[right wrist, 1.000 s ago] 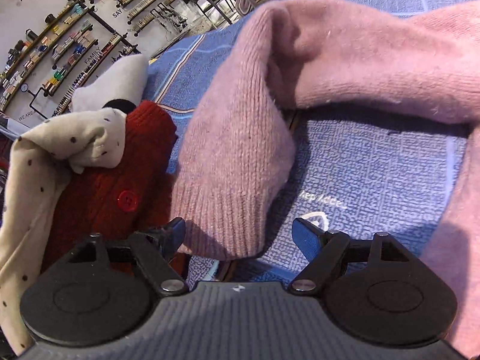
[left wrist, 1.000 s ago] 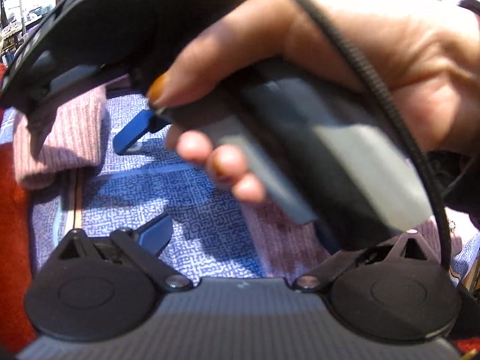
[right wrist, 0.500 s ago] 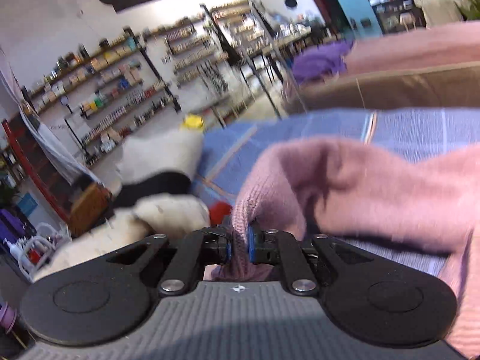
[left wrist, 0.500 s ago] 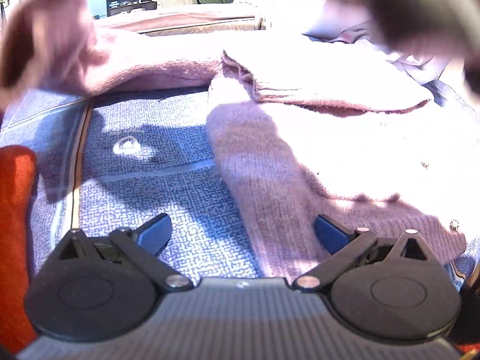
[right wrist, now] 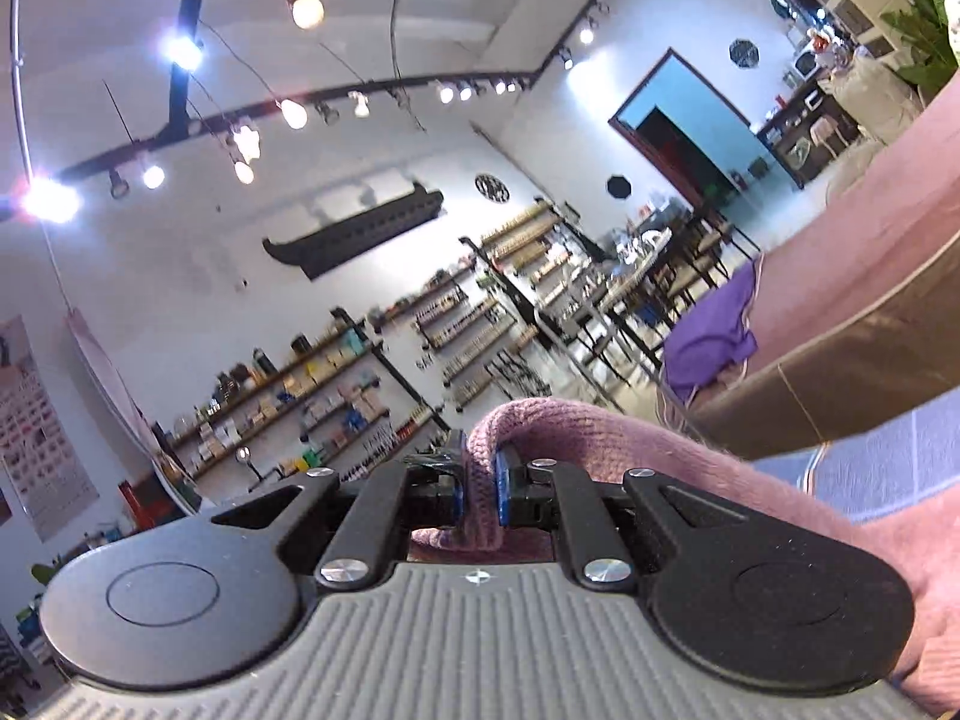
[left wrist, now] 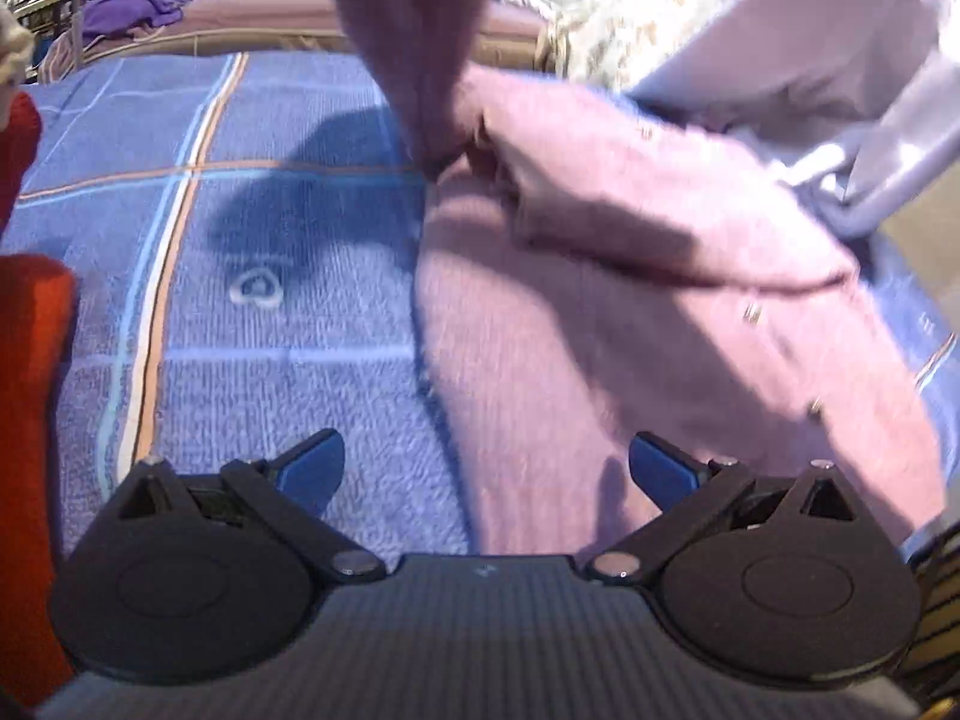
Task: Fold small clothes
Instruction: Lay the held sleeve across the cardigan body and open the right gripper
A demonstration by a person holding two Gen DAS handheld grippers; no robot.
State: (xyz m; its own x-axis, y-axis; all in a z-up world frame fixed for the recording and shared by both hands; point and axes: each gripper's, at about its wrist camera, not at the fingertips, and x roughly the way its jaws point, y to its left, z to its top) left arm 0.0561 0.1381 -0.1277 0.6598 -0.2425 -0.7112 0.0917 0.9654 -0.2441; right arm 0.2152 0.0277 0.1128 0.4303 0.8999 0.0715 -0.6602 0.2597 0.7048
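— So what is worrying you about this fold?

— Slippage, mostly. The right hand-held gripper (right wrist: 477,495) is pinching only a narrow ridge of the pink sweater's sleeve (right wrist: 480,450), jaws closed tight on the knit, and it is pointing up toward the ceiling lights (right wrist: 180,54). If the sleeve is dragging on the body of the pink sweater (left wrist: 630,360), I think the knit may be pulling free, or the whole garment may be sliding across the blue blanket (left wrist: 270,360).

— And the left one?

— The left hand-held gripper (left wrist: 483,468) is gaping wide and gripping nothing. It is hanging just above the sweater's near edge, one finger over blanket, the other over knit. The sleeve is rising beyond it, out of frame.

— Anything crowding it?

— A red garment (left wrist: 30,390) is lying at the left edge, near enough to snag, I would judge.
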